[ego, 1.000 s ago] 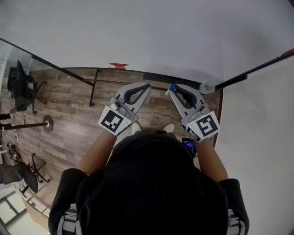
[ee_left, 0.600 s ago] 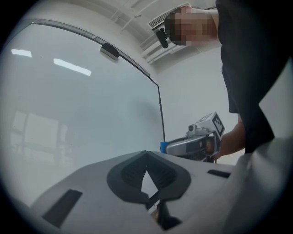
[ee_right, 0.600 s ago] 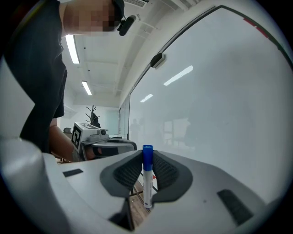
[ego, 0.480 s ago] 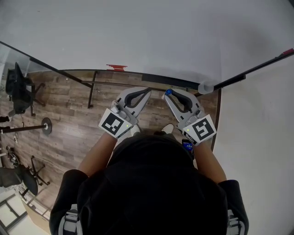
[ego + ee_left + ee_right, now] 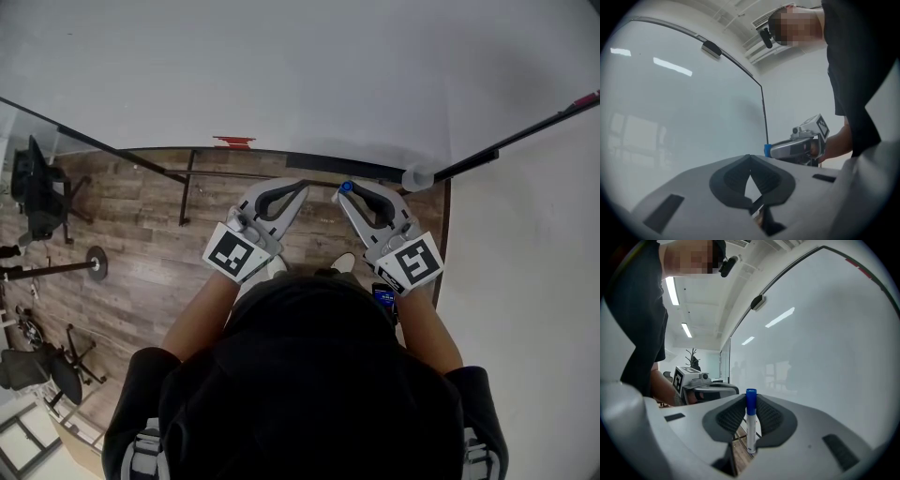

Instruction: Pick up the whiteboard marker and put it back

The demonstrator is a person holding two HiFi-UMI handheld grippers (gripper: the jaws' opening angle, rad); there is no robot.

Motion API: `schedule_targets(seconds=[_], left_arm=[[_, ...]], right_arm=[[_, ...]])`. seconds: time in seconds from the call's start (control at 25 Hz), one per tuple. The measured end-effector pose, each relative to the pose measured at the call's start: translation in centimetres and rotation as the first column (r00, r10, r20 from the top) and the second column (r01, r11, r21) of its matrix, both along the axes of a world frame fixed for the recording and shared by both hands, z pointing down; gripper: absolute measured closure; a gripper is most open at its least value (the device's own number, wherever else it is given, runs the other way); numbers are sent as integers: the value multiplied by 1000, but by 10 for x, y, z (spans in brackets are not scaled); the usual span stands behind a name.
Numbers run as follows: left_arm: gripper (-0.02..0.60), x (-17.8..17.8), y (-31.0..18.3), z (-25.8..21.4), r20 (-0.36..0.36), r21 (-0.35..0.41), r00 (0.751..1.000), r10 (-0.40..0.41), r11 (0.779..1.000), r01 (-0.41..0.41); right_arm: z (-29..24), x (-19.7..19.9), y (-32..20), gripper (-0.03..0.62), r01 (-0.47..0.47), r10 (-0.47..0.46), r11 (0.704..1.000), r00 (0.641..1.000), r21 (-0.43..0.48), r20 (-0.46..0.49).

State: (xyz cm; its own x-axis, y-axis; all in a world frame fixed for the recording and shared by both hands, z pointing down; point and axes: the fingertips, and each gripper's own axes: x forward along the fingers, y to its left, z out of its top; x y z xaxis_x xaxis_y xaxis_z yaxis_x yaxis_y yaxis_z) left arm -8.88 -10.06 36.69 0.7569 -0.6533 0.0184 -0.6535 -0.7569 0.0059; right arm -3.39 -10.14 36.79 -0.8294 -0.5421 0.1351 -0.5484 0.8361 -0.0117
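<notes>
My right gripper is shut on the whiteboard marker, a white barrel with a blue cap that stands upright between the pads. In the head view the marker's blue cap pokes out at the right gripper tips, just short of the whiteboard. To the marker's left my left gripper points at the board's lower edge. Its jaws meet at the tips with nothing between them. From the left gripper view the right gripper and the cap show at the right, close to the board.
A dark ledge runs along the whiteboard's bottom edge, and a small red thing sits on that edge further left. A dark frame bar with a white end slants off to the right. Below is wooden floor, with an office chair at far left.
</notes>
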Motion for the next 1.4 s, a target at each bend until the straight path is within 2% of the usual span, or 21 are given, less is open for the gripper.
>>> schedule_targets(seconds=[0.36, 0.68, 1.04, 1.24, 1.4], left_arm=[[578, 11, -8, 6, 8, -11, 1000, 28, 1000, -28], [578, 48, -22, -2, -4, 8, 995, 97, 995, -97], [578, 113, -46, 4, 2, 15, 981, 192, 981, -192], [578, 152, -58, 19, 2, 15, 973, 232, 973, -232], [578, 183, -61, 30, -3, 2, 956, 294, 956, -294]], right_arm=[[1, 19, -9, 528, -54, 54, 999, 999, -5, 9], [-11, 66, -25, 528, -162, 161, 987, 987, 18, 17], [-9, 149, -53, 528, -335, 335, 941, 942, 56, -2], [20, 196, -70, 528, -426, 428, 903, 903, 47, -31], [38, 221, -79, 528, -471, 474, 880, 878, 61, -69]])
